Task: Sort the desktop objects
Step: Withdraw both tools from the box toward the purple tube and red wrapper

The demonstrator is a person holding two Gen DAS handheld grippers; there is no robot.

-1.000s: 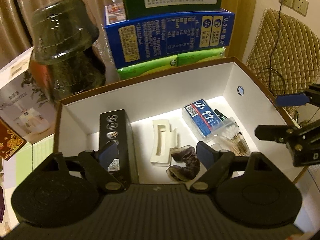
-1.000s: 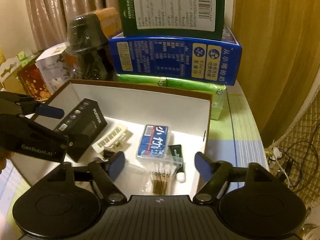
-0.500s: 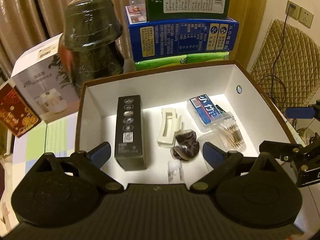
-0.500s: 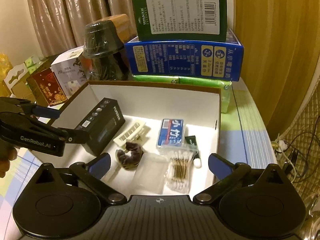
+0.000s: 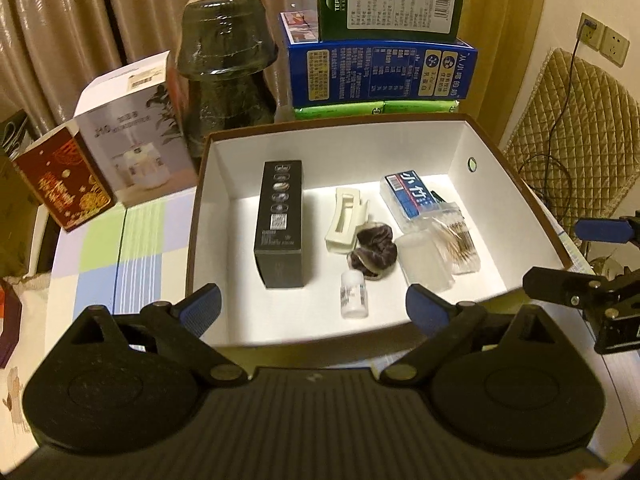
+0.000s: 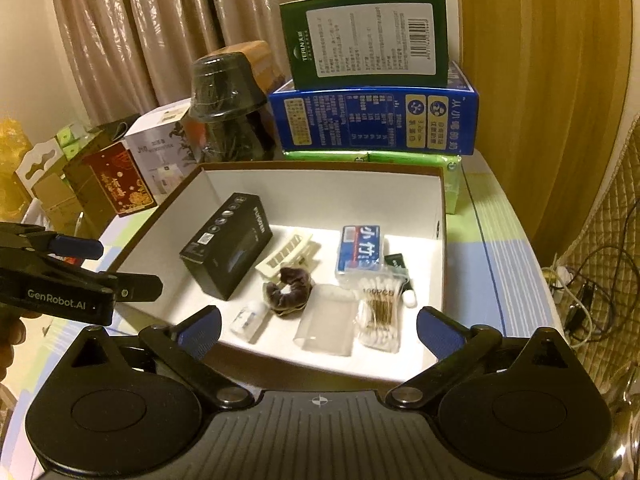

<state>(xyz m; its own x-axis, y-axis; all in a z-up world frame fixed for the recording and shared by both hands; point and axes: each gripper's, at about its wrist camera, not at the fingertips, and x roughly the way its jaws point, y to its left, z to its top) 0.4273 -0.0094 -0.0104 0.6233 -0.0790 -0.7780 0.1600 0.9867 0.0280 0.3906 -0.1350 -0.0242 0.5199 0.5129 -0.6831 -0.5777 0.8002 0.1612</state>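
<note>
A brown-rimmed white box (image 5: 516, 184) (image 6: 443, 216) holds a black carton (image 5: 280, 220) (image 6: 226, 246), a cream hair clip (image 5: 344, 220) (image 6: 290, 254), a dark scrunchie (image 5: 374, 250) (image 6: 288, 290), a small white bottle (image 5: 353, 294) (image 6: 249, 320), a clear packet (image 5: 424, 260) (image 6: 328, 320), a bag of cotton swabs (image 5: 460, 240) (image 6: 378, 316) and a blue-labelled case (image 5: 410, 194) (image 6: 360, 248). My left gripper (image 5: 312, 308) (image 6: 100, 268) is open and empty above the box's near edge. My right gripper (image 6: 318, 330) (image 5: 576, 256) is open and empty, also above the near edge.
Behind the box stand a blue carton (image 5: 380, 68) on green packs with a green carton (image 5: 390, 0) on top, a dark wrapped lamp-shaped object (image 5: 224, 76), a white product box (image 5: 132, 128) and a red box (image 5: 64, 188). A checked tablecloth (image 5: 120, 248) covers the table.
Both grippers have pulled back and up from the box, so the whole box and the white bottle have come into view. Both stay open.
</note>
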